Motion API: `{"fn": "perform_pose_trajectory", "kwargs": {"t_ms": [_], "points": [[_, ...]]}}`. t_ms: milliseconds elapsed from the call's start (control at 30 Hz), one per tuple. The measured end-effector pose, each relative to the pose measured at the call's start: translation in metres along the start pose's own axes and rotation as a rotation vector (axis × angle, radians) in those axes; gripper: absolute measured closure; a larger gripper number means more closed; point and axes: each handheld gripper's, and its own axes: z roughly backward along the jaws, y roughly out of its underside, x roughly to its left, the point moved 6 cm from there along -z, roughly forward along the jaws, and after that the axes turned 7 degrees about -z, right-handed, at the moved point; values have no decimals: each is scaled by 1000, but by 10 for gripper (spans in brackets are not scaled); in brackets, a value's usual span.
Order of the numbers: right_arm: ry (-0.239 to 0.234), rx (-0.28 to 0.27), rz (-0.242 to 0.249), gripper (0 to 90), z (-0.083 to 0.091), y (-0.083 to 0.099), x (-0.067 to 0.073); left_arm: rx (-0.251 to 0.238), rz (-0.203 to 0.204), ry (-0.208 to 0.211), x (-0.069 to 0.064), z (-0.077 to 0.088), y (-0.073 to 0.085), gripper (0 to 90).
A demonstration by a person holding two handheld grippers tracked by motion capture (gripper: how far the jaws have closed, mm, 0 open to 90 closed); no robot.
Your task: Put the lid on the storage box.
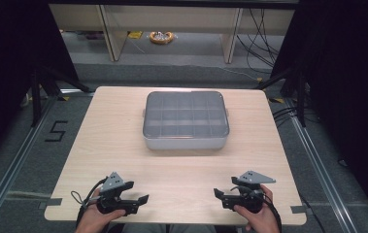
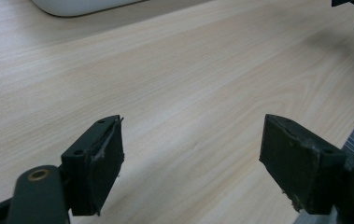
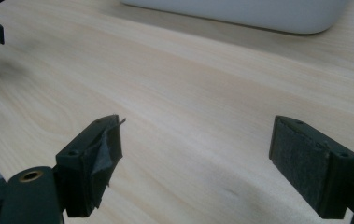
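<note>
**Lidded organiser box not yet touched; both tongs held wide at the near edge**

Nothing of the work is judged to be done. The compartment box (image 1: 186,121), a pale grey tray closed by a translucent lid, is set at the middle of the desk (image 1: 123,160), slightly toward the far side, and its lid is seen seated flat on it. Through the lid a grid of dividers is made out; whether anything lies in the compartments cannot be told.

The left tongs (image 1: 142,199) and the right tongs (image 1: 219,194) are held low over the near edge of the desk, well apart from the box and pointed inward at each other. In the left gripper view the left tongs (image 2: 191,161) are seen spread wide over bare wood with nothing between them; in the right gripper view the right tongs (image 3: 195,161) are likewise spread wide and empty. The reach to the box, and whatever handling of its lid follows, is judged to be wholly left.

Counted: one box, one lid, one desk, two tongs, two hands. No loose item is seen on the desk.
</note>
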Motion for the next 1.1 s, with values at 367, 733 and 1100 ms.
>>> {"fn": "perform_pose_trajectory", "kwargs": {"t_ms": [367, 733, 1100], "points": [[-11, -5, 100, 190, 6, 11, 7, 29, -51, 10, -16, 1, 6, 203], [30, 80, 235, 179, 6, 33, 18, 53, -88, 10, -25, 2, 10, 196], [17, 87, 221, 178, 8, 38, 18, 50, -104, 16, -28, 3, 11, 196]]}}
